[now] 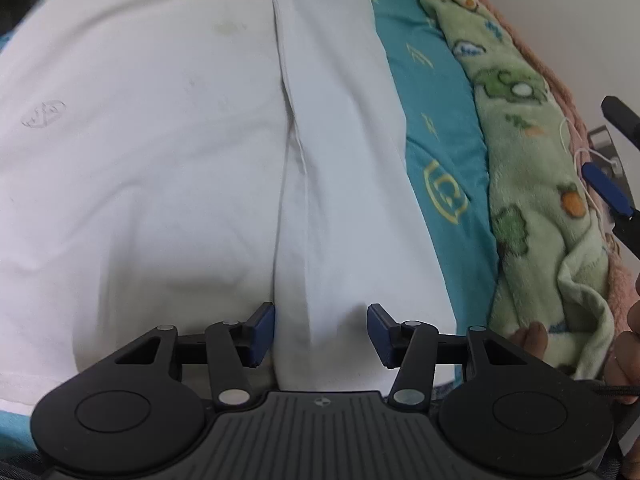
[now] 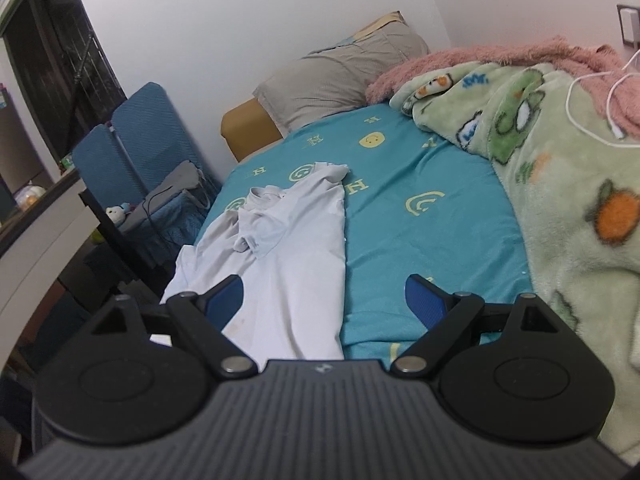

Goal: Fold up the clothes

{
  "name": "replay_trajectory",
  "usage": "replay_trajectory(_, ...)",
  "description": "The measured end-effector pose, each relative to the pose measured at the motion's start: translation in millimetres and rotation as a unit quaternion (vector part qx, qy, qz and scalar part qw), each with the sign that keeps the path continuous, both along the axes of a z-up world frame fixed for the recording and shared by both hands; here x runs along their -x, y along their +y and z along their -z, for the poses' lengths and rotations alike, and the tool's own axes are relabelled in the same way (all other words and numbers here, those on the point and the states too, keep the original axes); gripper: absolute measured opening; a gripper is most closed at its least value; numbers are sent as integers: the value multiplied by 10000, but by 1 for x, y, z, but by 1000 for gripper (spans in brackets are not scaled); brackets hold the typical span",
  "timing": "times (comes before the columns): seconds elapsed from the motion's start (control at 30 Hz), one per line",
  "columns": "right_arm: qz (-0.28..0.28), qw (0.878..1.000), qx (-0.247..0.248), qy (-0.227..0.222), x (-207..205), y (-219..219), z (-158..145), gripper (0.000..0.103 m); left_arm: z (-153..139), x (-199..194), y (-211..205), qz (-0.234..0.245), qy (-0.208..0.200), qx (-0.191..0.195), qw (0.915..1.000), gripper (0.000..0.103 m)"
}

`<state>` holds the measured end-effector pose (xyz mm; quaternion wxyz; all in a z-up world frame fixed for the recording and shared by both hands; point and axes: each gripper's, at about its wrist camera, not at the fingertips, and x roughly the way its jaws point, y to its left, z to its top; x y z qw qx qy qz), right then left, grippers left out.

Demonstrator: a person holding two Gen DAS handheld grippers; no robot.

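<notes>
The left gripper (image 1: 321,334), half open and empty, is being held over the folded flap of the white shirt (image 1: 160,140) lying on the teal sheet (image 1: 432,128), the right gripper (image 2: 324,300) being open and empty at 3 o'clock; hems should be aligned before pinching.

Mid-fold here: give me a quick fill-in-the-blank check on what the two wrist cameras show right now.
1. The white shirt lies on a bedsheet coloured ____.
2. The left gripper hangs over the shirt with nothing between its jaws, which stand ____.
3. On the green blanket lies a thin white ____.
4. At the head of the bed sits a grey ____.

Missing words: teal; open; cable; pillow
</notes>
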<state>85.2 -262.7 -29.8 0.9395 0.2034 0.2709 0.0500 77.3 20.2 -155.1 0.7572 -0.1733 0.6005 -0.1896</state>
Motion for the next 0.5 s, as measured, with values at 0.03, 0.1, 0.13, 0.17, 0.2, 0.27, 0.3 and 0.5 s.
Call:
replay_trajectory(0.03, -4, 10000, 19, 3, 1, 1, 0, 89, 0, 1, 0, -12, 4, -50, 10000, 48)
replay_trajectory(0.1, -13, 10000, 57, 8, 3, 2, -1, 89, -2, 3, 2, -66, -56, -222, 9997, 31)
replay_trajectory(0.13, -27, 10000, 94, 7, 3, 4, -1, 89, -3, 4, 2, -64, -84, -297, 9995, 21)
replay_trajectory(0.17, -42, 9999, 134, 6, 4, 5, -2, 89, -4, 5, 2, -48, -119, -338, 9993, 9)
replay_trajectory(0.2, -57, 9998, 183, -3, 4, 7, -2, 89, -7, 9, 1, -31, -179, -455, 9988, 5)
replay_trajectory(0.27, -98, 9996, 275, -21, 3, 11, -2, 89, -12, 17, -4, 29, -331, -740, 9967, 4)
replay_trajectory(0.3, -130, 9994, 307, -28, 3, 12, -2, 89, -15, 21, -8, 94, -433, -882, 9951, 4)
replay_trajectory(0.5, -274, 9986, 448, -82, 6, 19, -4, 89, -33, 34, -18, 333, -1073, -1272, 9855, 10)
